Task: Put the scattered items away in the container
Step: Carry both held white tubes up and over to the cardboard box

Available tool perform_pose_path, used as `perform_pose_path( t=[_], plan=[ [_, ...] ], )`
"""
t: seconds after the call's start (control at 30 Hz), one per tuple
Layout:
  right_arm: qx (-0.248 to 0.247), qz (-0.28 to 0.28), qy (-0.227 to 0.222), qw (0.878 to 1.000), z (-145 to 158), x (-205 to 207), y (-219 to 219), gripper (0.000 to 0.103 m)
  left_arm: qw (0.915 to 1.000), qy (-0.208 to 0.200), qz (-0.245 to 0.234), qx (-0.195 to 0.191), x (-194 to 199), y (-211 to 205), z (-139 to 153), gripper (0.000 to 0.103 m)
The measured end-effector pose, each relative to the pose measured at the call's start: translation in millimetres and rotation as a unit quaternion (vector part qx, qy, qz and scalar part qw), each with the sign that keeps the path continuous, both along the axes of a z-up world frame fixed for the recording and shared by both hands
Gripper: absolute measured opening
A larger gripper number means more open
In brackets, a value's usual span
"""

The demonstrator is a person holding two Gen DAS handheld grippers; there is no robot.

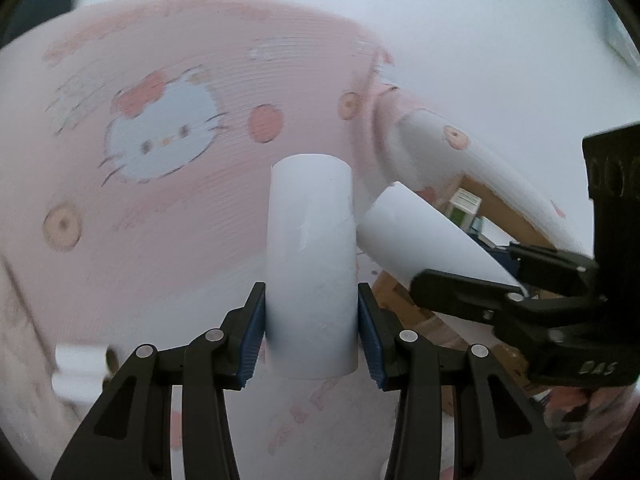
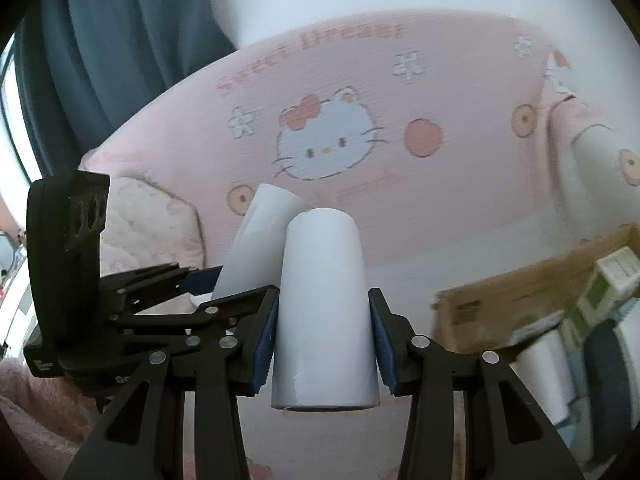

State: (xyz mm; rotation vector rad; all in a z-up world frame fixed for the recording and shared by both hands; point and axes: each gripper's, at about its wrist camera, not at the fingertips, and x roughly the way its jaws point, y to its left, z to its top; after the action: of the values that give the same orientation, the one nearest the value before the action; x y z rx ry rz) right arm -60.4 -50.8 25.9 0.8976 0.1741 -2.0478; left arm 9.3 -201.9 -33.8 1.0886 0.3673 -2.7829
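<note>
My left gripper [image 1: 311, 320] is shut on a white paper roll [image 1: 310, 264], held upright above a pink Hello Kitty bedspread [image 1: 160, 200]. My right gripper [image 2: 323, 332] is shut on a second white roll [image 2: 324, 312]. The two grippers are side by side: the right one and its roll [image 1: 420, 236] show at the right of the left wrist view, the left one and its roll [image 2: 256, 240] at the left of the right wrist view. A cardboard box [image 2: 520, 300] holding white rolls and green-white packs is at the lower right.
A pink pillow [image 2: 592, 152] lies at the bed's right. A quilted pink cushion [image 2: 152, 220] is at the left. Dark teal curtains [image 2: 100, 40] hang behind. Another white roll [image 1: 78, 364] lies on the bed at lower left. The box also shows in the left wrist view [image 1: 500, 216].
</note>
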Motion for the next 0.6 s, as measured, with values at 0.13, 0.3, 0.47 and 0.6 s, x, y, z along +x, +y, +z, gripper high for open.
perform_pose_path(
  t=[0.13, 0.3, 0.47, 0.6],
  plan=[
    [0.012, -0.018, -0.007, 1.0, 8, -14, 21, 0.041, 0.9993, -0.015, -0.033, 0.011, -29, 7, -2, 0.047],
    [0.04, -0.041, -0.005, 0.998, 14, -35, 43, 0.041, 0.997, -0.015, -0.076, 0.005, -55, 20, 6, 0.047],
    [0.077, -0.054, 0.054, 0.994, 17, -42, 57, 0.041, 0.9909, -0.029, -0.13, -0.019, -86, 34, 13, 0.047],
    [0.085, -0.064, 0.033, 0.994, 10, -59, 76, 0.041, 0.9833, -0.047, -0.172, -0.038, -109, 49, 16, 0.047]
  ],
)
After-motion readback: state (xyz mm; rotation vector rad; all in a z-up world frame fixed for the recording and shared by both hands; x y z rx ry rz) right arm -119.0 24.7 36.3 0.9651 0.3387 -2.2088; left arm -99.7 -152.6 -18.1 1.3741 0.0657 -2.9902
